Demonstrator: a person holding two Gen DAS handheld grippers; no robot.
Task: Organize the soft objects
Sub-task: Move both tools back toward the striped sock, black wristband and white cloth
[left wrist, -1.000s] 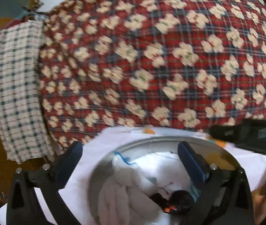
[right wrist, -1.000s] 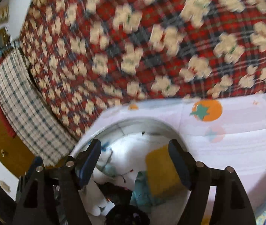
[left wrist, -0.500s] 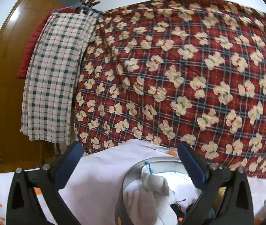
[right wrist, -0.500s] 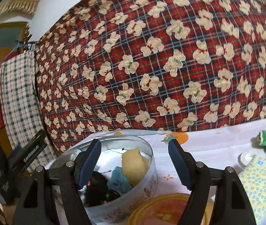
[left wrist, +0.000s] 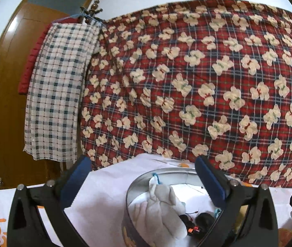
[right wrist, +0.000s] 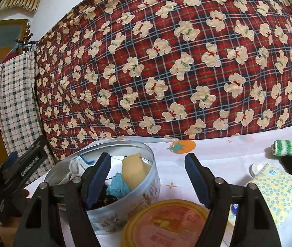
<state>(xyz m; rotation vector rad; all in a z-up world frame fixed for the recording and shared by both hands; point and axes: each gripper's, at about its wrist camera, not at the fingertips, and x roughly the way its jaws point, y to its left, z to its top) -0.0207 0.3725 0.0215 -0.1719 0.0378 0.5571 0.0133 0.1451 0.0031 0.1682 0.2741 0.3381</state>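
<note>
A round metal tin [left wrist: 137,183] stands on the white fruit-print cloth [left wrist: 104,187]. It holds a white glove [left wrist: 162,203] and a black item [left wrist: 203,219]. My left gripper [left wrist: 141,161] is open just above and in front of the tin, with nothing between its pads. In the right wrist view the tin [right wrist: 146,189] also shows a yellow soft piece [right wrist: 133,168] and a blue cloth [right wrist: 118,185]. My right gripper [right wrist: 147,158] is open and empty, to the right of the tin. A green-and-white striped knit piece [right wrist: 287,147] lies at the far right.
A big red plaid quilt with bears [right wrist: 166,61] rises right behind the table. A yellow round lid [right wrist: 166,222] lies in front of the tin. A yellow dotted tissue pack [right wrist: 275,187] lies to the right. A checked towel [left wrist: 57,90] hangs at the left by a wooden door [left wrist: 4,94].
Both views have pulled back from looking down into the tin and levelled out. The right gripper has drawn away to the right; the lid and right-hand items came into view. Both grippers stayed open.
</note>
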